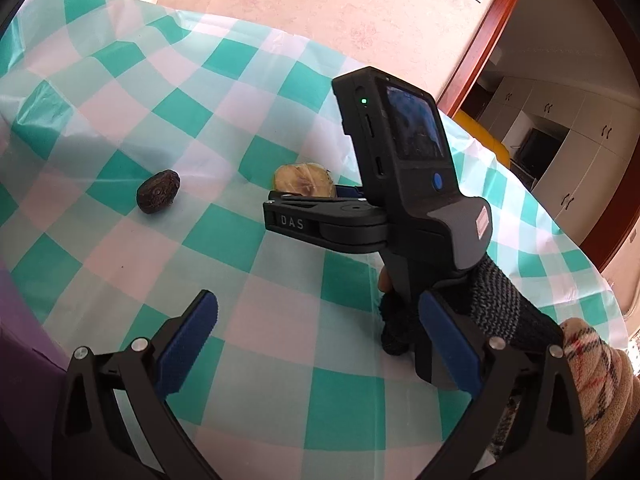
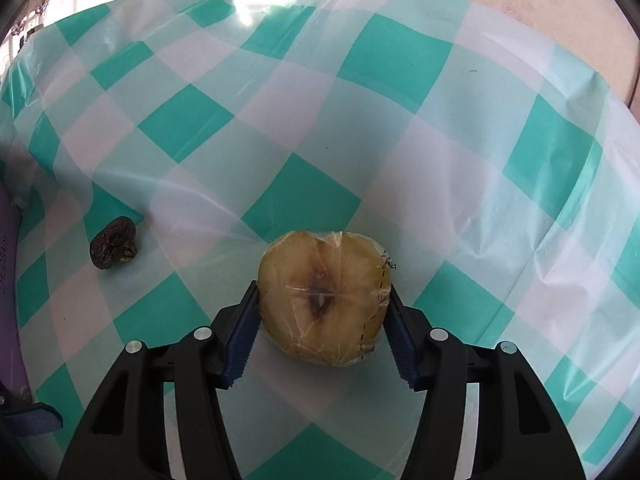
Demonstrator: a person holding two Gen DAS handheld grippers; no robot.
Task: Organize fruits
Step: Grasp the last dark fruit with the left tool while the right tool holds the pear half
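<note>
A halved yellow apple wrapped in clear film [image 2: 320,300] rests cut face up on the green-and-white checked tablecloth [image 2: 400,120]. My right gripper [image 2: 323,292] is shut on it, one blue pad pressing on each side. From the left wrist view the same apple half [image 1: 304,182] shows just beyond the right gripper's black body [image 1: 320,220], which a gloved hand [image 1: 500,300] holds. A small dark wrinkled fruit [image 1: 158,196] lies alone on the cloth to the left, also visible as the dark fruit [image 2: 114,248]. My left gripper [image 1: 318,300] hangs open over the cloth, holding nothing.
A purple object [image 1: 16,312] stands at the table's left edge. The tablecloth's far edge drops off before a pink wall [image 1: 320,0]. A doorway with cupboards [image 1: 560,120] opens at the right. Bare checked cloth lies around both fruits.
</note>
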